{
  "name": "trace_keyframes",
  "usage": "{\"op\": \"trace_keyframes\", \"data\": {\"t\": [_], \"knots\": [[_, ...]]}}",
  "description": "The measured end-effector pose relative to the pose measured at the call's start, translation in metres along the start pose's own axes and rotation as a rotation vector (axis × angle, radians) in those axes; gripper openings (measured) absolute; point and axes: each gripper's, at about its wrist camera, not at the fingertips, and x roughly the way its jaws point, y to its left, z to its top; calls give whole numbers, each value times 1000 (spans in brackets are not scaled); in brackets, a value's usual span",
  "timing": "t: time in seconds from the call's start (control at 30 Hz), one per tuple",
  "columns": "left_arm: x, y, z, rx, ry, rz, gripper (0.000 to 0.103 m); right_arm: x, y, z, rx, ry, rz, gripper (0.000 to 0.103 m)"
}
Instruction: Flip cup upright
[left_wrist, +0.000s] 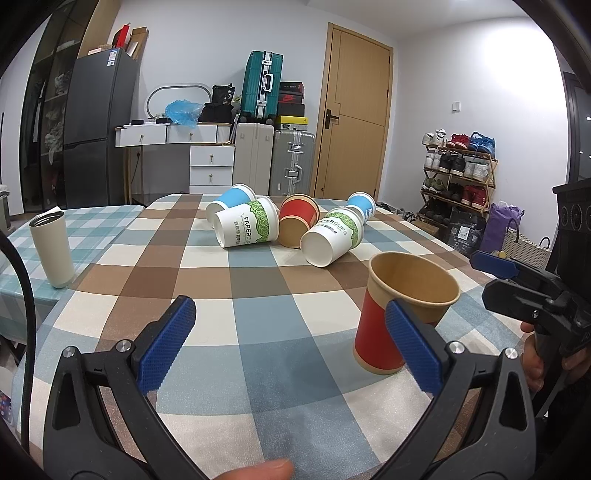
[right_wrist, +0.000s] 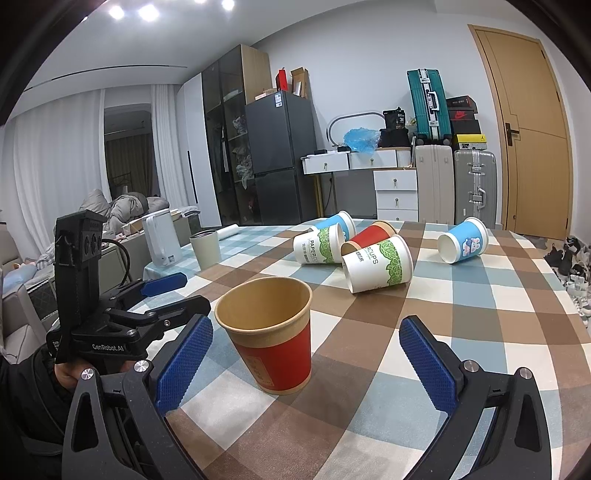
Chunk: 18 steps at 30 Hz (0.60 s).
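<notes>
A red paper cup (left_wrist: 402, 310) stands upright on the checked tablecloth (left_wrist: 258, 280); it also shows in the right wrist view (right_wrist: 273, 336). Several cups lie on their sides farther back: two green-leaf white cups (left_wrist: 247, 227) (left_wrist: 332, 236), a red cup (left_wrist: 297, 219), two blue cups (left_wrist: 231, 201) (left_wrist: 362, 205). My left gripper (left_wrist: 291, 343) is open and empty, its right finger just in front of the upright cup. My right gripper (right_wrist: 306, 362) is open, with the upright cup standing between its fingers, untouched. The right gripper also shows in the left wrist view (left_wrist: 517, 280).
A beige tumbler (left_wrist: 51, 251) stands at the left on an adjoining check-clothed table. A white kettle (right_wrist: 162, 240) stands beyond it. The round table's edge (left_wrist: 476, 266) curves close on the right. Suitcases, a fridge, drawers and a shoe rack line the room behind.
</notes>
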Motion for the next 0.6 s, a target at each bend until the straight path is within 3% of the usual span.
{"op": "trace_keyframes", "data": {"t": [0.6], "knots": [[-1, 0, 0, 1, -2, 1, 102, 1, 0, 0, -2, 3, 0, 103]]}}
